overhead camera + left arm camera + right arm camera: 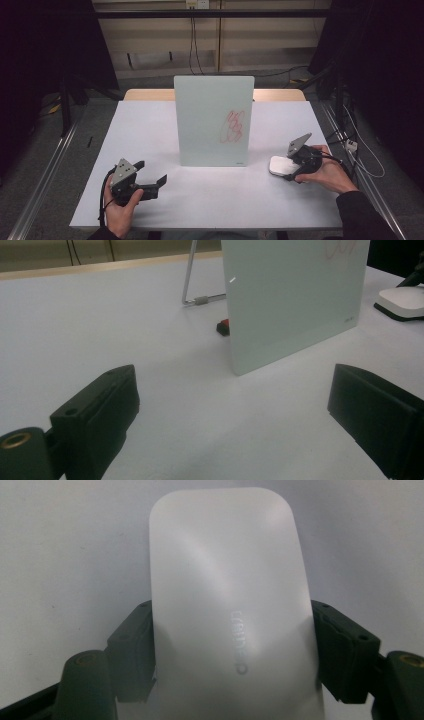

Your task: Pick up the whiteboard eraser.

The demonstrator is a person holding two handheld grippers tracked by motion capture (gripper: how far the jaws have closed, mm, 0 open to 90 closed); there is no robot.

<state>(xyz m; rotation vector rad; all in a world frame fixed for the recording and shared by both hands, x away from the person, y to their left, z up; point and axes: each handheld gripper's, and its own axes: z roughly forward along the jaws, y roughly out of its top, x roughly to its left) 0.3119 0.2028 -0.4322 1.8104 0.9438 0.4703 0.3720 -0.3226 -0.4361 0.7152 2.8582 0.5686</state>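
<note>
Near the front left corner of the white worktop (150,125), the left gripper (152,182) rested with its jaws spread and empty. Toward the right edge, the right gripper (286,167) pinched the flat white rounded eraser block (225,605), not yet lifted. Farther back, the upright pale glass board (212,120) carried its red scribble (233,126), unwiped.

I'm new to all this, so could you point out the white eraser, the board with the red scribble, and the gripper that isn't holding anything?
white eraser (220,595): right gripper view, middle of its top face.
board (205,120): high view, bare part of its front face.
left gripper (152,177): high view, midway between its open jaws.
</note>
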